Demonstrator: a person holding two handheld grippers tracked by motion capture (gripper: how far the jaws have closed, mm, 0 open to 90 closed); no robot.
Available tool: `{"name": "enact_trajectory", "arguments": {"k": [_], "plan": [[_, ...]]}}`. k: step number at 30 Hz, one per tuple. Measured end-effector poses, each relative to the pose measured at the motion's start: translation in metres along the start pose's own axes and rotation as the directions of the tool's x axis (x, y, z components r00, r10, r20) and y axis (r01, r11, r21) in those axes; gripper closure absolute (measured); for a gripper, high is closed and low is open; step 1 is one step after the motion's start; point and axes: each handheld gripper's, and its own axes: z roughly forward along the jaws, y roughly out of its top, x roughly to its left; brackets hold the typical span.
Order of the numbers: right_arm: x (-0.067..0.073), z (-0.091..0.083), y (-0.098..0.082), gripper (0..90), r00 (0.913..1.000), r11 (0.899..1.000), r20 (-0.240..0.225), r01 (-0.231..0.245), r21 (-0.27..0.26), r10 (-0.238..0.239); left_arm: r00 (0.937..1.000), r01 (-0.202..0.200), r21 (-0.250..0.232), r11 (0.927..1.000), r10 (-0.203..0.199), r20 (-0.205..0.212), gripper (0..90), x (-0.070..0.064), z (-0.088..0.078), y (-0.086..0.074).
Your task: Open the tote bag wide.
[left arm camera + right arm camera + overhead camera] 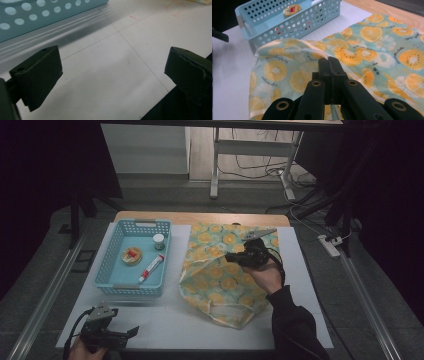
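A: Counter, white top, wooden strip along the far edge. What lies largest on it?

B: The fruit-print cloth bag, right of centre, running from the far edge toward the near side. Turquoise cloth with orange and lemon slices, cream trim, mouth at the near end.

A: And left of it?

B: A light blue perforated basket, just beside the bag, apart from it. Inside: a red-and-white tube lying near the right wall, a round tin with a yellow-and-red lid left of it, a small white jar at the far end.

A: Right gripper?

B: Over the middle of the bag, the person's dark sleeve coming in from the near right. Fingers clenched on a fold of the bag's cloth beside the trimmed edge; the cloth is raised there.

A: Left gripper?

B: Near left corner of the counter, near side of the basket. Fingers released, spread wide, bare white counter between them.
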Motion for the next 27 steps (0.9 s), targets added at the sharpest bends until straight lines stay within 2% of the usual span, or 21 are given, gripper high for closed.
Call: {"name": "enact_trajectory", "arguments": {"k": [7, 16, 22, 27], "plan": [[-0.004, 0.001, 0.009, 90.0, 1.0, 1.0, 0.005, -0.007, 0.012, 0.007, 1.0, 0.002, -0.001, 1.0, -0.002, -0.001, 1.2, 0.0, 0.0, 0.0], [-0.009, -0.002, 0.023, 90.0, 0.9999, 1.0, 0.006, -0.012, -0.004, 0.012, 1.0, 0.008, -0.003, 1.0, -0.008, 0.0, 1.1, 0.001, 0.0, 0.0], [-0.006, -0.006, 0.025, 90.0, 0.9999, 1.0, 0.015, -0.003, -0.012, 0.003, 0.9999, 0.01, -0.003, 0.9999, -0.01, -0.001, 1.1, 0.001, 0.0, 0.0], [-0.003, -0.002, 0.024, 90.0, 0.9997, 1.0, 0.02, 0.011, -0.002, -0.011, 0.9999, 0.012, -0.004, 0.9999, -0.012, 0.0, 1.1, 0.001, 0.0, 0.0]]}}
